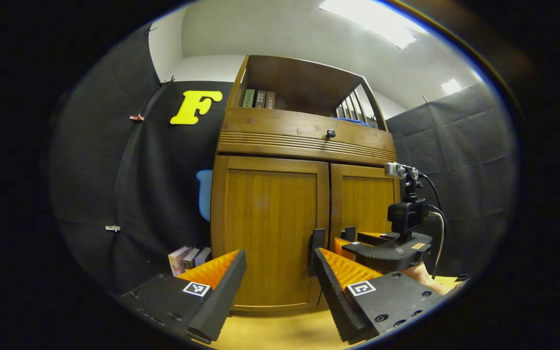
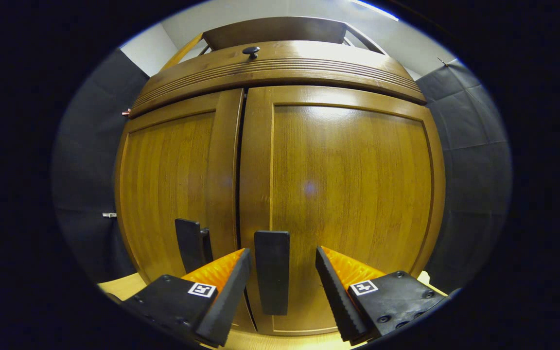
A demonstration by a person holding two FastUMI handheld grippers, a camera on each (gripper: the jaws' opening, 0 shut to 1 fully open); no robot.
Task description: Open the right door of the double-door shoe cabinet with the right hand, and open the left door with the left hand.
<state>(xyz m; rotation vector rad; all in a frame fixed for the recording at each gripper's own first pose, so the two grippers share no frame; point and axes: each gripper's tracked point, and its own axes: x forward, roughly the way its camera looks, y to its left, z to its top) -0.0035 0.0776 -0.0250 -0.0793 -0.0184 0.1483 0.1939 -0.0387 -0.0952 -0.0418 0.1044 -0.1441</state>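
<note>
A wooden shoe cabinet (image 1: 304, 194) stands on a pale wood floor (image 1: 280, 333) against black cloth walls under a ceiling light panel (image 1: 370, 22), filling the centre of the left gripper view. Both doors are shut: the left door (image 1: 270, 233) and right door (image 1: 365, 201) meet at a dark seam, each with a dark upright handle. Above them runs a drawer with a round knob (image 1: 330, 132), and an open shelf holds books (image 1: 258, 98). More books (image 1: 188, 258) stand on the floor at lower left. The left tool (image 1: 280, 272) hangs back from the cabinet, fingers spread wide, holding nothing. The right tool (image 2: 280, 272), seen centre-bottom in the right gripper view, is wide open with the right door handle (image 2: 271, 272) between its fingers, neither touching it; the left door handle (image 2: 190, 243) sits just left. The hand holding the right tool is mostly hidden at lower right of the left gripper view
</note>
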